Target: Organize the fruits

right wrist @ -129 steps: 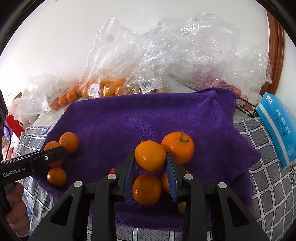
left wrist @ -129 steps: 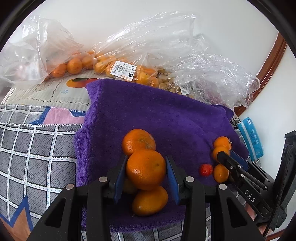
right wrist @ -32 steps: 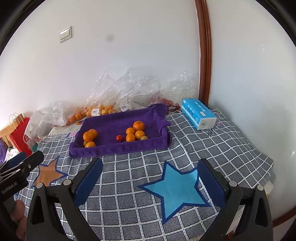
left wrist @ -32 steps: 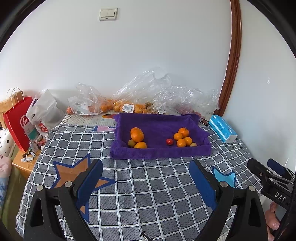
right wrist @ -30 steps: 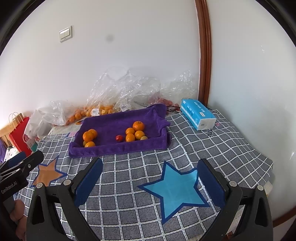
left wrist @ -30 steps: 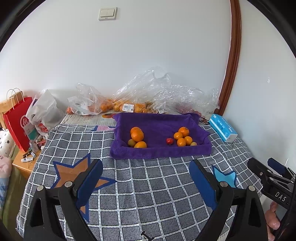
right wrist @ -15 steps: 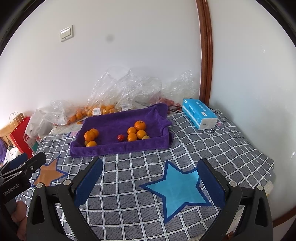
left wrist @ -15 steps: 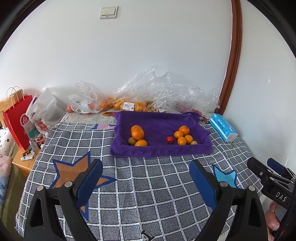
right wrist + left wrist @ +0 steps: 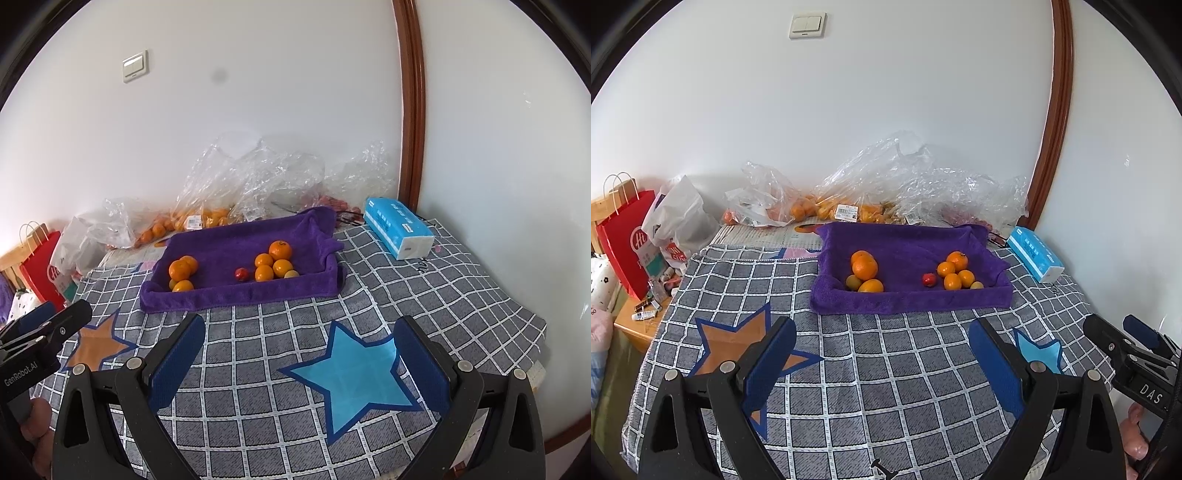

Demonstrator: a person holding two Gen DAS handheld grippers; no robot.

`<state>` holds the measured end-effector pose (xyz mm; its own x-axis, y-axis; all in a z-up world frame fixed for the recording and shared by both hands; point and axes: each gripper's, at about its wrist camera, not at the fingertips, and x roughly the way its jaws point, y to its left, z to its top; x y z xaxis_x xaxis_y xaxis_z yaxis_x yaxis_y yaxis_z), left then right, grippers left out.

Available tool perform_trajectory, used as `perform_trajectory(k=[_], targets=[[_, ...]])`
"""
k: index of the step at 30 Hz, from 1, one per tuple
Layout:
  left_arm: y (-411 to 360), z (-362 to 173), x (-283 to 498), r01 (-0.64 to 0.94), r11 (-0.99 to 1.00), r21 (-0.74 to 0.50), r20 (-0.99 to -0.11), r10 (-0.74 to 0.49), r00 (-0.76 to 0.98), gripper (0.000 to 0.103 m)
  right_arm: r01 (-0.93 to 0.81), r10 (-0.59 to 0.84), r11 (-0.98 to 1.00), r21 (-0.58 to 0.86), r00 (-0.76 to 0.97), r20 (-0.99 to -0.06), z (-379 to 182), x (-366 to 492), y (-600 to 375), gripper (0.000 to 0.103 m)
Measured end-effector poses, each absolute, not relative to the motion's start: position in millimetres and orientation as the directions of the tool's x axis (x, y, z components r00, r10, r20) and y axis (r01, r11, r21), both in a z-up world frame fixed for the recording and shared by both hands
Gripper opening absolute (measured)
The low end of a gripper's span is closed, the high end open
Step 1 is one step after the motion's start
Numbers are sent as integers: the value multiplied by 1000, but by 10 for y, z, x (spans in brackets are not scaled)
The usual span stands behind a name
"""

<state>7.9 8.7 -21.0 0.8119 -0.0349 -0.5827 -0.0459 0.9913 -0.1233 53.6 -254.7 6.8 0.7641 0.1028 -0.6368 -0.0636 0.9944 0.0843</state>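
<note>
A purple towel tray (image 9: pixel 908 301) (image 9: pixel 236 295) sits at the far side of a checked cloth. In it, a left group of oranges (image 9: pixel 864 267) (image 9: pixel 180 269), a small red fruit (image 9: pixel 928 279) (image 9: pixel 241 273), and a right group of oranges (image 9: pixel 953 271) (image 9: pixel 272 262). My left gripper (image 9: pixel 882 343) is wide open and empty, well back from the tray. My right gripper (image 9: pixel 299 341) is wide open and empty, also well back.
Clear plastic bags with more oranges (image 9: pixel 827 210) (image 9: pixel 207 216) lie behind the tray against the wall. A blue tissue pack (image 9: pixel 1034 254) (image 9: pixel 397 227) lies right of the tray. A red paper bag (image 9: pixel 624 240) and white bag stand at the left. The cloth's right edge drops off (image 9: pixel 532 332).
4.3 s ago each gripper was shut on an orange over the towel. Both have let go, opened wide and pulled far back. Over the last second they barely moved.
</note>
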Motion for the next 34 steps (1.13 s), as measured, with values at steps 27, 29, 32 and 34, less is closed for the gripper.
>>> perform_trajectory(k=[27,29,32,34], targets=[[70,-192,63,-49,991,-125,-579,-33,814,95,-79,116,993,86,768,-630,101,507,-2529,101],[69,-189,60,-52,991,-123,-579,-29,815,95,-81,119,993,89,768,-629,103,507,-2530,101],[82,-186,58,-52,990,-127,-578,-31,816,95,-83,121,993,89,769,-628,106,508,-2527,101],[75,-181,61,-52,991,-123,-576,-29,817,95,-86,120,993,85,769,-628,108,505,-2520,101]])
